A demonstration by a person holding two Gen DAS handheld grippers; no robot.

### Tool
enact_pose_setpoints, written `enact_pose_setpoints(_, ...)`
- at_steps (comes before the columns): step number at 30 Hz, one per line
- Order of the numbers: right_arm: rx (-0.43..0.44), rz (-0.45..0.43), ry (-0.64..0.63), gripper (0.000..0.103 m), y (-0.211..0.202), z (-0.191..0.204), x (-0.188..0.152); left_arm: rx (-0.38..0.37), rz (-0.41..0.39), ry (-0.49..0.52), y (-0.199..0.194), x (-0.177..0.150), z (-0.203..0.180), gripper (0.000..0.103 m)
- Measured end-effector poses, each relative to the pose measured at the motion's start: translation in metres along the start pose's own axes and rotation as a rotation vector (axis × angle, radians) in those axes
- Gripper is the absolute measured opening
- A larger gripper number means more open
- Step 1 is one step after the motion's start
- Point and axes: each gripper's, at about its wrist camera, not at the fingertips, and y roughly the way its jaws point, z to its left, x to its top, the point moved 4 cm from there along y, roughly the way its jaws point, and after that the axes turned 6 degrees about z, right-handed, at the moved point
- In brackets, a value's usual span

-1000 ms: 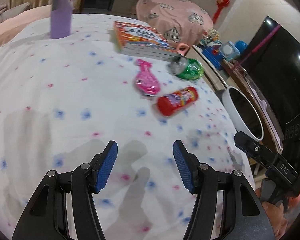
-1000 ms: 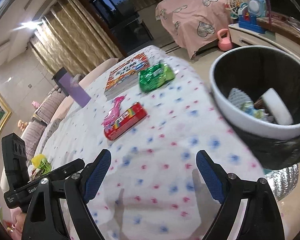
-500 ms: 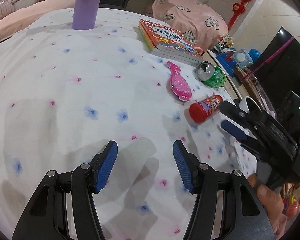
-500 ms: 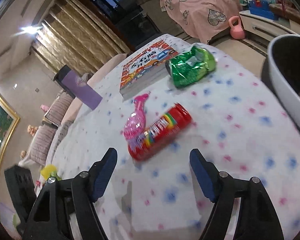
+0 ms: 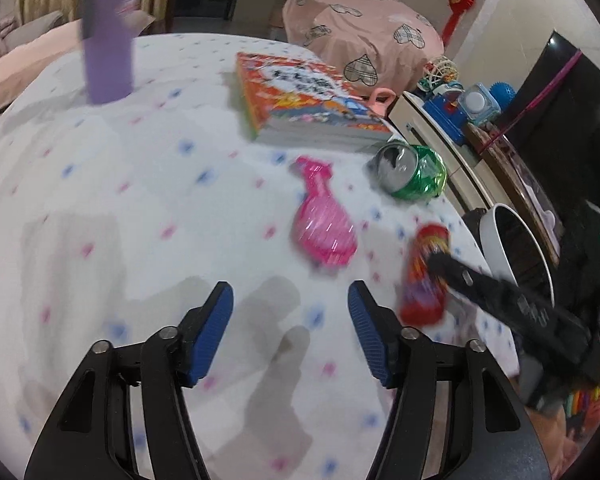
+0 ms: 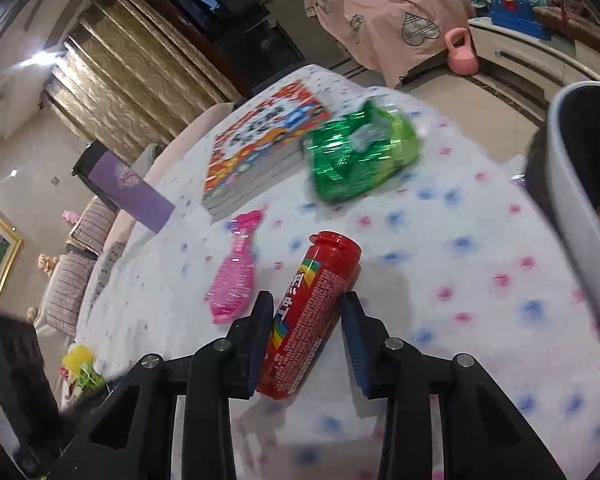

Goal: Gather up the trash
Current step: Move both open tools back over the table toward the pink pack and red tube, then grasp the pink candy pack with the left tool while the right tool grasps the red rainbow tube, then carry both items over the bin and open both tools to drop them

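A red candy tube [image 6: 312, 316] lies on the flowered white tablecloth [image 6: 440, 248]. My right gripper [image 6: 306, 328] straddles it, one blue pad on each side; the left pad touches it and a small gap shows at the right pad. The tube also shows in the left wrist view [image 5: 424, 276] with the right gripper [image 5: 440, 264] on it. A crushed green can [image 6: 360, 152] [image 5: 414, 172] lies beyond it near the table edge. My left gripper [image 5: 290, 312] is open and empty over bare cloth. A white bin [image 6: 580, 216] [image 5: 512, 248] stands to the right.
A pink hairbrush [image 5: 324, 220] [image 6: 236, 272] lies left of the tube. A stack of books [image 5: 304, 104] [image 6: 260, 148] and a purple bottle [image 5: 108, 40] [image 6: 128, 188] stand farther back. A low cabinet with toys [image 5: 460, 104] is off the table's right edge.
My right gripper has moved forward over the red tube and narrowed around it. The left wrist view has swung closer to the brush, can and books.
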Motion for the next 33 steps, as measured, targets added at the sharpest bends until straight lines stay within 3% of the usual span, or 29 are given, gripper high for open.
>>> enact_pose_setpoints(9, -0.039, 0.031, -0.002, 0.036, -0.022, -0.033, 0.005, 0.075, 0.042, 0.091, 0.050, 0.035, -0.029, 0.063)
enact_pose_setpoints(11, -0.034, 0.026, -0.005, 0.039, -0.022, -0.033, 0.005, 0.128, 0.034, 0.144, 0.052, 0.033, -0.035, 0.055)
enact_pose_setpoints(12, -0.030, 0.021, -0.004, 0.039, -0.022, -0.032, 0.004, 0.133, 0.030, 0.156, 0.052, 0.032, -0.036, 0.045)
enact_pose_setpoints(16, -0.011, 0.007, 0.006, 0.043, -0.020, -0.027, -0.006, 0.094, 0.025, 0.166, 0.041, 0.017, -0.031, 0.045)
enact_pose_setpoints(20, -0.021, -0.019, -0.006, 0.059, -0.020, -0.017, -0.012, 0.024, 0.037, 0.132, 0.021, -0.010, -0.025, 0.045)
enact_pose_setpoints(23, -0.047, -0.011, -0.034, 0.060, -0.012, -0.010, -0.012, -0.011, 0.040, 0.120, 0.008, -0.030, -0.024, 0.045)
enact_pose_setpoints(25, -0.070, -0.019, -0.046, 0.056, -0.010, -0.009, -0.011, -0.024, 0.040, 0.115, 0.002, -0.039, -0.025, 0.045)
enact_pose_setpoints(27, -0.079, -0.019, -0.035, 0.046, -0.010, -0.011, -0.010, -0.039, 0.043, 0.105, -0.003, -0.048, -0.024, 0.045)
enact_pose_setpoints(33, -0.058, -0.039, -0.024, 0.035, -0.025, -0.018, -0.016, -0.059, 0.035, 0.110, -0.011, -0.056, -0.032, 0.045)
